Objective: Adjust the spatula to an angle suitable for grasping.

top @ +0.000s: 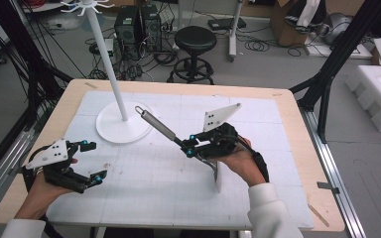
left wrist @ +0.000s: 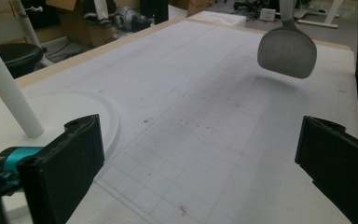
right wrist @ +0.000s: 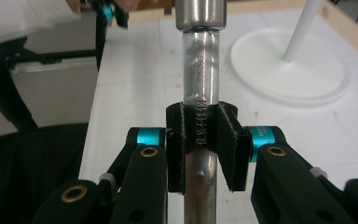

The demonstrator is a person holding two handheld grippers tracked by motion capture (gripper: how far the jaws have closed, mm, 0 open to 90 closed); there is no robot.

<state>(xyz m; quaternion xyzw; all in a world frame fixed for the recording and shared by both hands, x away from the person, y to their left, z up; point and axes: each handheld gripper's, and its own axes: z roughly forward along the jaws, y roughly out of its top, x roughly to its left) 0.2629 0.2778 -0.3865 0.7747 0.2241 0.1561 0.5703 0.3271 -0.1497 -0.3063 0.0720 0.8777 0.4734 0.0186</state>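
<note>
At the left of the high view, the left gripper [top: 92, 161] hovered low over the near-left part of the white gridded mat [top: 144, 193], held in the person's left hand [top: 39, 191]; its jaws stood wide apart with nothing between them, and in the left gripper view the same two black jaws framed bare mat, with the gripper [left wrist: 193, 158] released. Farther in, the white stand [top: 110, 64] rose from its round base [top: 123, 124], which rested on the mat just left of centre; the pole leaned slightly and carried small hooks at its top. To the right of the base, the metal spatula [top: 161, 126] slanted across the middle of the mat, its ringed handle end raised toward the stand and close above the edge of the base; its flat blade pointed down at the near side, by the person's right hand [top: 243, 163]; whether the blade's tip touched the mat could not be told. The right gripper [top: 189, 145] was clamped on the spatula's shaft; in the right gripper view the gripper [right wrist: 200, 140] had both pads pressed against the polished stem [right wrist: 200, 88], just below the thicker handle. In the left gripper view the spatula's blade [left wrist: 286, 49] hung clear above the mat, casting a soft shadow beneath it.
</note>
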